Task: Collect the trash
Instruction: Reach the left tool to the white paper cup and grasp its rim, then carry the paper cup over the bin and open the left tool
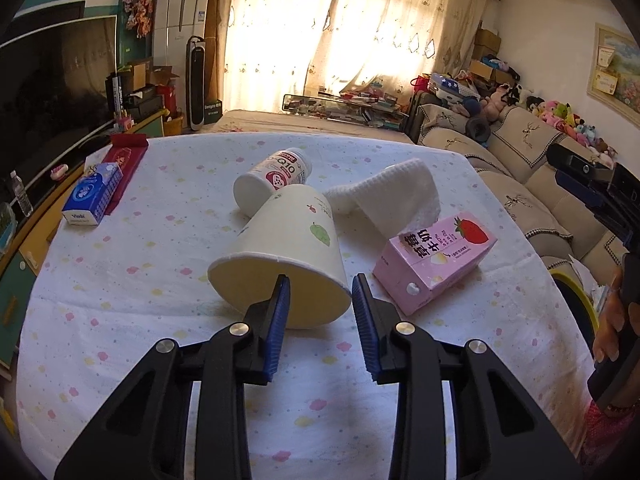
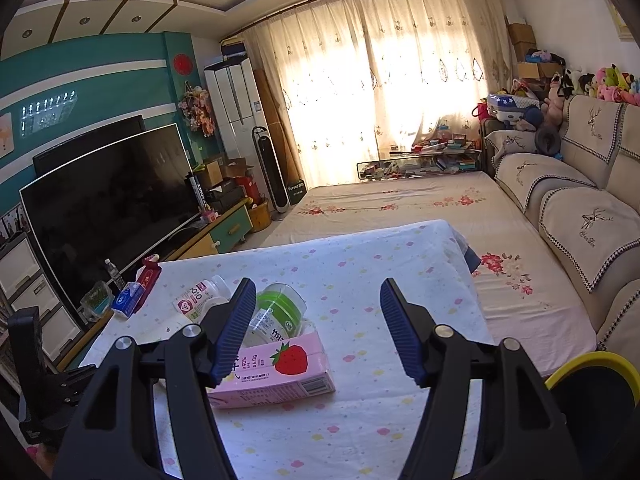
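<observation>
While the left tool (image 1: pixel 320 304) stood part open at the rim of the tipped paper cup (image 1: pixel 286 256), gripping nothing, the pink strawberry carton (image 1: pixel 434 262) lay just right of that cup. Only the right view showed a green-lidded jar (image 2: pixel 276 314) behind the carton; the right tool (image 2: pixel 318 330) gaped wide, empty.

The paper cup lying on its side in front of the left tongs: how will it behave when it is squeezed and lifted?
The paper cup looks empty, so it is probably very light. Its thin wall may dent if the left tongs close hard on the rim. Lying on its side, it could roll in a curve if nudged.
</observation>
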The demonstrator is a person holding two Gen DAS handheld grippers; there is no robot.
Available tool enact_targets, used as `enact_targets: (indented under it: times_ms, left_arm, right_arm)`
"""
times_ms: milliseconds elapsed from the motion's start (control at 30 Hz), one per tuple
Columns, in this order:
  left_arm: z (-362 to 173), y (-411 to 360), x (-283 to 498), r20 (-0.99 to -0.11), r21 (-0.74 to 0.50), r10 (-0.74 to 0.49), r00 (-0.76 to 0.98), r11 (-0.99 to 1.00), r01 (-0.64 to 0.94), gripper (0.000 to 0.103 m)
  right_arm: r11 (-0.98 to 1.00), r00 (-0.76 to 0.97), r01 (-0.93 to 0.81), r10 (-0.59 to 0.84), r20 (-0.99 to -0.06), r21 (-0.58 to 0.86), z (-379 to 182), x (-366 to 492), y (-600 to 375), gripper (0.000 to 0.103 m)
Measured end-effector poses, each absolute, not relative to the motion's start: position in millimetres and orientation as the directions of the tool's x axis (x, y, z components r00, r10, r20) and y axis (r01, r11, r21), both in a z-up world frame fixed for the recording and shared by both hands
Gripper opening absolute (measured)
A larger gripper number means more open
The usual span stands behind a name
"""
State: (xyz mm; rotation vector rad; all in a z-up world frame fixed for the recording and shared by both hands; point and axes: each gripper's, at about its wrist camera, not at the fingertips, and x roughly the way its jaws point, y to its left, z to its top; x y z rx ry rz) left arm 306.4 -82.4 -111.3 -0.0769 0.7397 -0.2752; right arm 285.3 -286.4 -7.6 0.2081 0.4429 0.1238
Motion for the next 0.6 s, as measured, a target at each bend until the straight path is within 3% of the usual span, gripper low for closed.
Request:
enact_targets:
  times_ms: [100, 167, 233, 600]
  left_arm:
    - [-118.5, -81.6, 319.3, -0.676, -0.223, -0.313, 0.667, 0.95, 0.221, 0.033]
    - [-122.1, -79.5, 326.9, -0.678, -0.267, -0.345, 0.649, 0.938, 0.22, 0.024]
    - [-123.1, -78.9, 330.6, -0.674, -0.276, -0.348, 0.651, 0.937, 0.215, 0.007]
    - [-102.2, -74.5, 311.3, -0.612, -0.193, -0.246, 0.752, 0.968, 0.16, 0.004]
  right_arm:
    - [0.971, 0.896, -0.075, 0.165, -0.411, 0.227, -6.7, 285.2, -285.8, 0.062]
    - [0.971, 0.897, -0.075, 0.165, -0.409, 0.227, -6.3, 285.0, -286.0, 0.062]
    - [0.97, 0.898, -0.077, 0.168, -0.406, 0.23, -5.3, 284.4, -286.5, 0.062]
    - [0.965, 0.91, -0.081, 0.173, -0.376, 0.249, 0.8, 277.1, -291.1, 0.062]
